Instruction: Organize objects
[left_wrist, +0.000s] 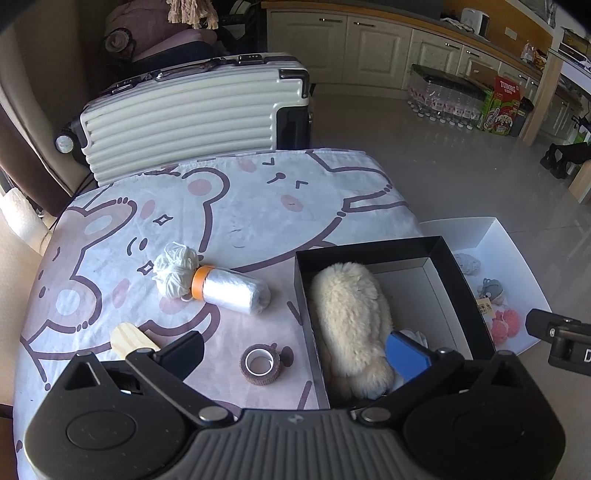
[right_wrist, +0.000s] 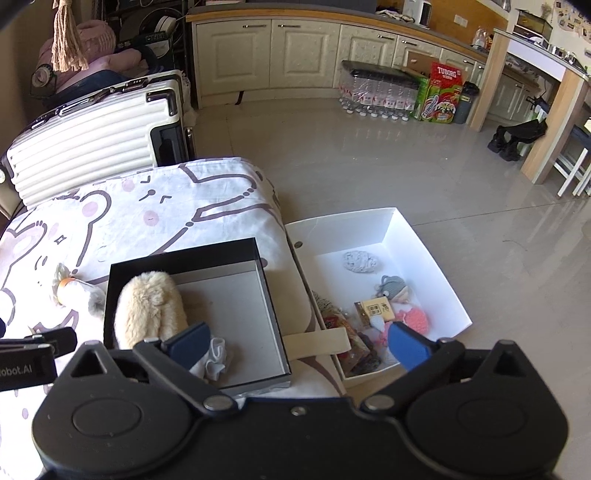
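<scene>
Both claws sit lowest in my views, each spread wide with nothing between the pads. My left claw (left_wrist: 295, 350) hovers over the near edge of the worktop (left_wrist: 258, 206), one finger above the cloth and the blue-padded one over the black box (left_wrist: 373, 245). My right claw (right_wrist: 299, 345) straddles the gap between that box and the white box (right_wrist: 424, 251) beside it, which looks set lower, off the worktop's right edge.

I read this as a sorting job, soft things going into the black box. The fur toy (left_wrist: 351, 317) lies lengthwise along the box's left wall, cream, shaggy, squashy. Beside it near the front lies a crumpled white cloth (right_wrist: 216, 356), limp and thin. The box itself is rigid card, matte black outside, grey inside, with much of its floor free.

Still loose on the cloth are a yarn ball (left_wrist: 175, 269) touching a plastic roll (left_wrist: 236, 291) with an orange band, a brown tape ring (left_wrist: 260, 363) lying flat, and a pale wooden stick (left_wrist: 131, 339) near my left finger. The roll would likely trundle if nudged; the tape should pinch easily across its rim.

The white box holds small knitted bits, a pink one (right_wrist: 415, 317) and a grey one (right_wrist: 360, 260), plus a card tag.
</scene>
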